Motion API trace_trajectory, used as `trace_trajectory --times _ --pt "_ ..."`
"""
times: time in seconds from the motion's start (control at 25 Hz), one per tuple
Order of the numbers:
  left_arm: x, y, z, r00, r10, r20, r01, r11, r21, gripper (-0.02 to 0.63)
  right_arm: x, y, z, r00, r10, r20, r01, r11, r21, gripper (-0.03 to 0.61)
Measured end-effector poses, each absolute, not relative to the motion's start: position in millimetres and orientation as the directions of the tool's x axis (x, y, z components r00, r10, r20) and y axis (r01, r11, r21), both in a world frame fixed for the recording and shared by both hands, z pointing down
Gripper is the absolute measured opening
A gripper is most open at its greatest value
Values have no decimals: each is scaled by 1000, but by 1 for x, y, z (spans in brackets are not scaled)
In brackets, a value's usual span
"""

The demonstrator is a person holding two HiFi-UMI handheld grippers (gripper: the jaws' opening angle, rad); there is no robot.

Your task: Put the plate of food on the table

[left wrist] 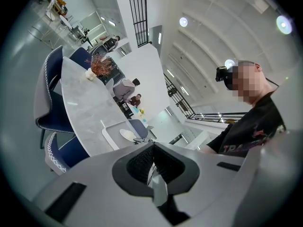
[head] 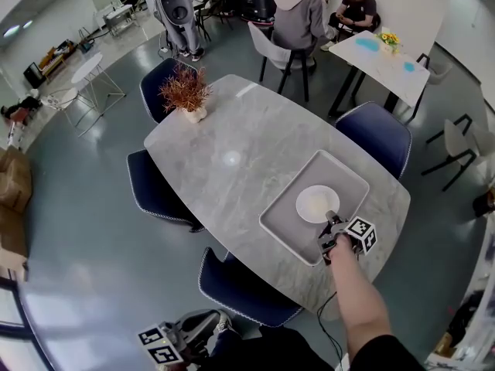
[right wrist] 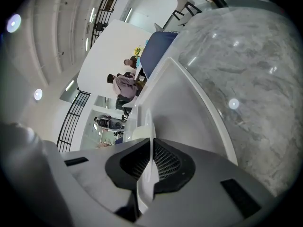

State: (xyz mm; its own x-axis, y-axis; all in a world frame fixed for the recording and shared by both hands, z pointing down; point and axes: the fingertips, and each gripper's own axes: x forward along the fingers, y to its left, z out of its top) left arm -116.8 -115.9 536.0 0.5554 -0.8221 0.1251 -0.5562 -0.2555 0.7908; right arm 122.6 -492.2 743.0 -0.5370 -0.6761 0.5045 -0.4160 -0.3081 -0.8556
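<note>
Fingers of the right gripper (head: 332,227) clamp the plate (head: 313,203) in a tray (head: 285,222) on the marble table (head: 224,126); left gripper (left wrist: 152,162) closed.

In the head view the left tool (left wrist: 152,161) sat low by the picture's bottom edge, and its jaws could not be made out there against the person's dark clothing. The right tool (head: 332,222) covered the plate's (head: 314,202) near rim, and whether any food lay on it could not be told. In the right gripper view the plate showed only edge-on, its lower part hidden between the jaws. The forearm (head: 360,300) hid part of the desk's (head: 232,168) near edge. The chairs (head: 158,188) were half hidden under the desk's edges. In the left gripper view the tray (left wrist: 110,134) was too small to read.
</note>
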Motion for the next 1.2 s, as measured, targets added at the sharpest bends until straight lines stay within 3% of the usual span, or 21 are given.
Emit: trace_trajectory --times 0.64,1.2 --pt "-113 -111 539 527 -840 130 -565 -231 792 5 129 -501 759 -462 -658 594 -497 -362 -788 20" --pt "-106 -114 537 537 -837 102 -550 -256 795 6 131 -493 760 -384 -504 774 -804 -229 -549 72"
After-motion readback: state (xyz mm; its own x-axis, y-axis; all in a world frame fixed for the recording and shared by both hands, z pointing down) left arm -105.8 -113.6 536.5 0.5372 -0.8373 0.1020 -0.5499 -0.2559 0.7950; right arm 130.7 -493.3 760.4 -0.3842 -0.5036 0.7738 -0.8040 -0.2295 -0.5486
